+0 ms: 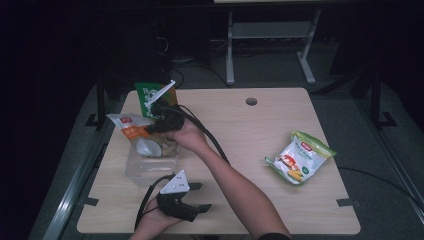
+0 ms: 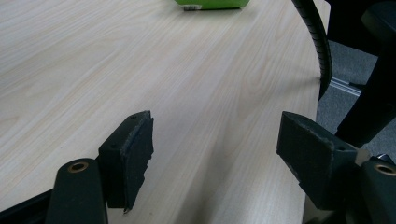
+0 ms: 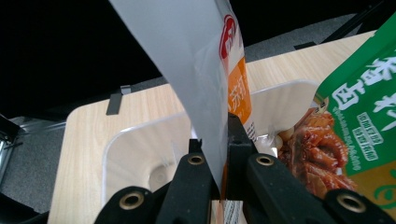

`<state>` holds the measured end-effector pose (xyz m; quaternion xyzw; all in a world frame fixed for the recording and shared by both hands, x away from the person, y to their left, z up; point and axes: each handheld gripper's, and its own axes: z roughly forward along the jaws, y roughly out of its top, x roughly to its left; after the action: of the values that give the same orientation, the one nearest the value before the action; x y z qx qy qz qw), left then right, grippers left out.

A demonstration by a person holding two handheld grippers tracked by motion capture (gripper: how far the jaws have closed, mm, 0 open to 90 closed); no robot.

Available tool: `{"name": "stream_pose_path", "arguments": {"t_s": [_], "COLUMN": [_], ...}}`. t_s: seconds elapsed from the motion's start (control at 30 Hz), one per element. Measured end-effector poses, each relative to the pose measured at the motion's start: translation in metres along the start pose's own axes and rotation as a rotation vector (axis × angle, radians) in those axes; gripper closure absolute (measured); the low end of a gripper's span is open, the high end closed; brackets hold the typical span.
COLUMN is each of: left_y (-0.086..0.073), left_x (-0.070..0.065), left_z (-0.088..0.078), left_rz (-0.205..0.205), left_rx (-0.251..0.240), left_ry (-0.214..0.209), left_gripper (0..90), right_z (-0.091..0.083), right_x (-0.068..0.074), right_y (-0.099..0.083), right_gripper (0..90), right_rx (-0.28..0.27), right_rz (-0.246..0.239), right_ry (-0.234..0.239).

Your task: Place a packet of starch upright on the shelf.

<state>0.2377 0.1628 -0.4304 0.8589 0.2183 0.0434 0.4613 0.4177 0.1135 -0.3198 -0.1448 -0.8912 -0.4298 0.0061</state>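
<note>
Right gripper [image 3: 215, 140] pinches the white-orange snack bag [image 3: 205, 79] by its edge. Bag's long axis rises from the jaws, over the clear container [image 3: 140, 140]. Left gripper [image 2: 215, 154] is spread, nothing between.

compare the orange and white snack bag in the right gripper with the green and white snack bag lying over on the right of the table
The orange and white snack bag is clamped between the right gripper's shut jaws and hangs over the clear plastic bin; the green and white snack bag lies flat on the wooden table, untouched. The first sits at the table's left, the second far to its right. Both are sealed printed pouches.
</note>
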Motion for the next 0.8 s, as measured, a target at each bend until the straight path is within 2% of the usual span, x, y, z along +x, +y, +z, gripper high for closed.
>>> {"name": "stream_pose_path", "arguments": {"t_s": [0.03,0.07,0.13,0.3,0.47,0.5,0.63,0.67,0.7,0.8], "left_y": [0.000,0.000,0.000,0.000,-0.001,-0.001,-0.001,-0.001,-0.001,-0.001], "left_x": [0.000,0.001,0.001,0.003,0.002,0.002,0.002,0.002,0.002,0.002], "left_z": [0.000,-0.001,-0.001,-0.002,0.000,0.000,0.000,0.000,0.000,0.000], "left_rz": [-0.001,0.001,0.004,0.013,0.004,0.006,0.010,0.007,0.005,0.004], "left_rx": [0.002,0.002,0.001,0.012,0.011,0.013,0.013,0.014,0.014,0.015], "left_ry": [0.001,0.002,0.004,0.005,0.000,0.001,0.003,0.002,0.002,0.001], "left_gripper": [26.6,26.5,26.5,26.5,26.6,26.6,26.6,26.6,26.6,26.6], "right_z": [0.002,0.004,0.008,0.015,0.024,0.025,0.024,0.024,0.023,0.020], "right_x": [-0.001,0.000,-0.001,-0.001,-0.001,-0.002,-0.002,-0.004,-0.004,-0.005], "right_y": [-0.001,-0.001,-0.003,-0.008,-0.015,-0.016,-0.021,-0.022,-0.022,-0.022], "right_gripper": [90.0,90.0,90.0,90.0,90.0,90.0,89.6,89.3,88.8,83.0], "right_rx": [0.001,0.004,0.001,-0.008,0.005,0.005,0.003,0.007,0.013,0.015], "right_rz": [-0.002,0.017,0.004,0.038,0.047,0.033,0.061,0.042,0.045,0.055], "right_ry": [-0.002,0.004,-0.003,0.011,0.014,0.012,0.033,0.037,0.037,0.047]}}
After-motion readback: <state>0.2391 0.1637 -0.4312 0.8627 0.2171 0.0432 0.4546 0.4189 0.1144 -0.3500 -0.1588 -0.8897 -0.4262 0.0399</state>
